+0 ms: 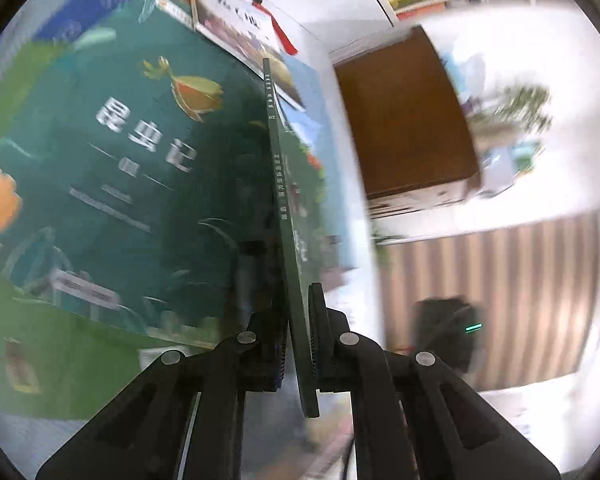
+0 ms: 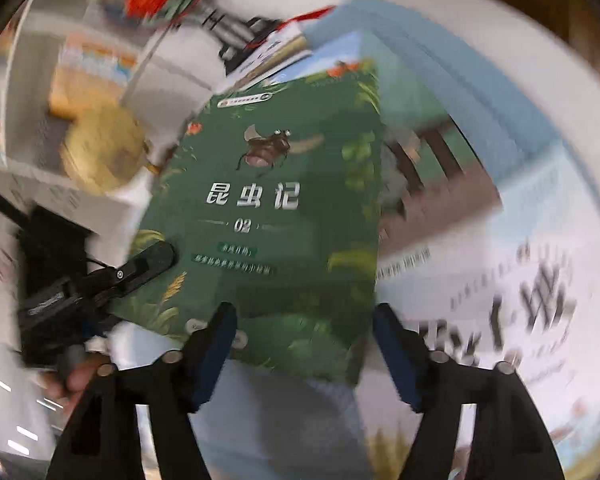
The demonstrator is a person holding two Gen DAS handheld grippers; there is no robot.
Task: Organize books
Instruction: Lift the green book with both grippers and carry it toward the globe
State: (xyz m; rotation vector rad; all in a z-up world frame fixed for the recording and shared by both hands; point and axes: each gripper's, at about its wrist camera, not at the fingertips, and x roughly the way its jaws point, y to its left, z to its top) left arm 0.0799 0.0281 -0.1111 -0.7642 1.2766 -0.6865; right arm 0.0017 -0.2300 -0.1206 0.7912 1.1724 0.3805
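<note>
Across the centre of the right view stands a green book [image 2: 284, 216], its left edge pinched by the left hand-held gripper [image 1: 300, 328]. Below it, at lower centre, the right hand-held gripper [image 2: 304, 332] is spread, touching nothing.

Two hand-held grippers [image 1: 300, 344] [image 2: 304, 344] and two green insect books [image 1: 288, 208] [image 1: 112, 184] show.
</note>
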